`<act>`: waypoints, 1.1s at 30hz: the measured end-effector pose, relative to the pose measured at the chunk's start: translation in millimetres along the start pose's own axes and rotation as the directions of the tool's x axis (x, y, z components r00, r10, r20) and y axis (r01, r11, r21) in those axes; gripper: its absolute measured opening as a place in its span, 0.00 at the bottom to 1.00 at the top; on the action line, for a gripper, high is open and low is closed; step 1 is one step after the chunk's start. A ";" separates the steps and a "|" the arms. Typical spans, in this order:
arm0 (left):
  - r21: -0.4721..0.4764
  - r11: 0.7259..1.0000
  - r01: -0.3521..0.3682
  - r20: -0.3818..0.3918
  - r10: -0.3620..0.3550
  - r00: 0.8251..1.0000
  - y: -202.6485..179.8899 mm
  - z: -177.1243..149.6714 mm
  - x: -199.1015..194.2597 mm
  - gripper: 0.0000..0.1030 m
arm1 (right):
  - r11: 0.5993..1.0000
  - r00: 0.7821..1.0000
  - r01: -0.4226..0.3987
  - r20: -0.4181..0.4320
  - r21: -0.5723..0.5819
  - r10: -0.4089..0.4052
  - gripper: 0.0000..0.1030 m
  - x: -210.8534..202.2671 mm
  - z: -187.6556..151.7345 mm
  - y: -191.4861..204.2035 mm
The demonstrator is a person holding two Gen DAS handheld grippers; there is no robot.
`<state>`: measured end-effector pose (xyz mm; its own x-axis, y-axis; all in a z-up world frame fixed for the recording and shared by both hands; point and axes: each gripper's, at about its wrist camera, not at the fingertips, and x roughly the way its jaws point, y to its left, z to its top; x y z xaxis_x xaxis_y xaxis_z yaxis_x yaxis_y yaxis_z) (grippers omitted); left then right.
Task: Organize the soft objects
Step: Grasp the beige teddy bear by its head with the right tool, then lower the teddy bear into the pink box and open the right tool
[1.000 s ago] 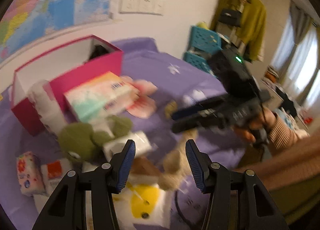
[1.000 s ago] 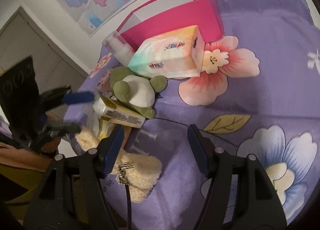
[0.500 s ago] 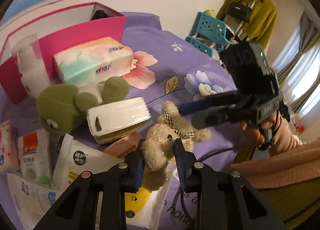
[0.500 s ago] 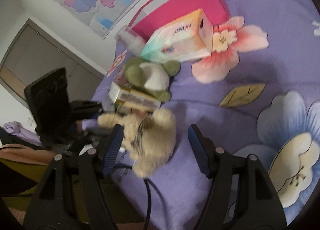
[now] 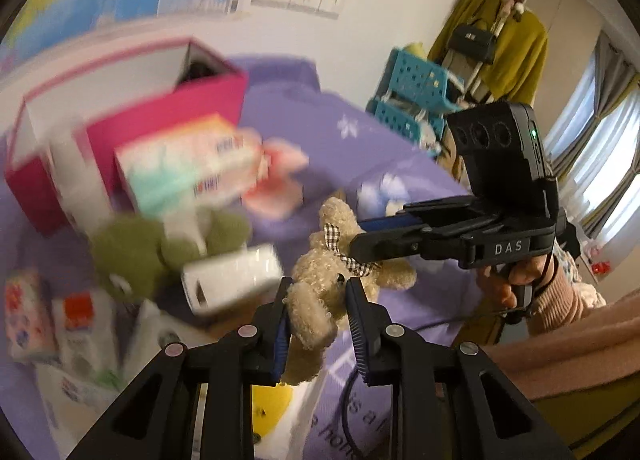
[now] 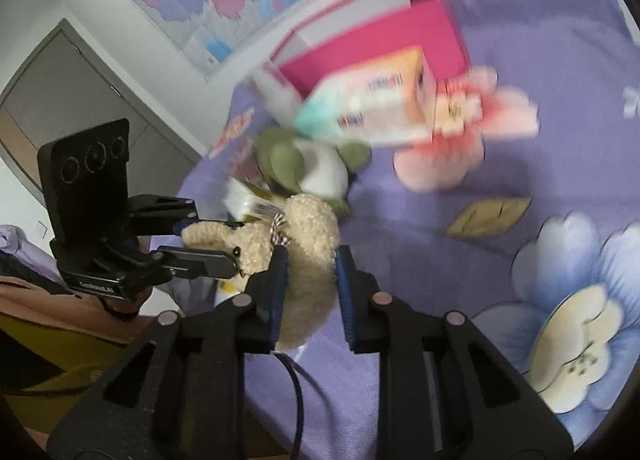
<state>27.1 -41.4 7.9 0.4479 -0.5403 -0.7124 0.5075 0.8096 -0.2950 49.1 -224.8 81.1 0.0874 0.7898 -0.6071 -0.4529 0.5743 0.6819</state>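
A beige teddy bear (image 5: pixel 320 292) with a checked bow is held off the purple bed between both grippers. My left gripper (image 5: pixel 318 296) is shut on its head end. My right gripper (image 6: pixel 308 264) is shut on its body (image 6: pixel 308 260); in the left wrist view its fingers (image 5: pixel 384 236) clamp the bear from the right. A green plush frog (image 5: pixel 136 256) lies behind, also in the right wrist view (image 6: pixel 296 168). The open pink box (image 5: pixel 132 100) stands at the back by the wall.
A pastel tissue pack (image 5: pixel 188 164) leans on the box. A white tissue pack (image 5: pixel 232 276) and several small packets (image 5: pixel 52 320) lie at the left. Blue baskets (image 5: pixel 416 92) stand beyond the bed. The flowered purple cover (image 6: pixel 560 220) spreads to the right.
The left gripper closed on the teddy bear and lifted it; the right gripper came in and closed on its body. Both views are now blurred by motion.
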 end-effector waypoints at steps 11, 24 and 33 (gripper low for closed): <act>0.016 0.983 -0.181 0.161 0.176 0.971 34.7 93.4 -30.1 0.26 | 0.992 0.977 0.071 0.207 -0.102 -0.049 0.25 -3.0 103.5 25.3; -0.117 0.942 -0.314 0.088 0.325 0.942 125.4 161.5 11.1 0.27 | 0.995 0.971 0.101 0.216 0.013 -0.101 0.22 67.9 200.8 -32.0; -0.204 0.908 -0.366 0.025 0.378 0.925 161.8 155.4 22.1 0.34 | 0.981 0.967 0.166 0.179 0.100 -0.182 0.22 91.8 205.0 -60.0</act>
<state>233.4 42.0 43.4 0.6250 -0.1995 -0.7547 0.1465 0.9796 -0.1376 266.1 -142.6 68.0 0.3260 0.6976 -0.6381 -0.3409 0.7163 0.6089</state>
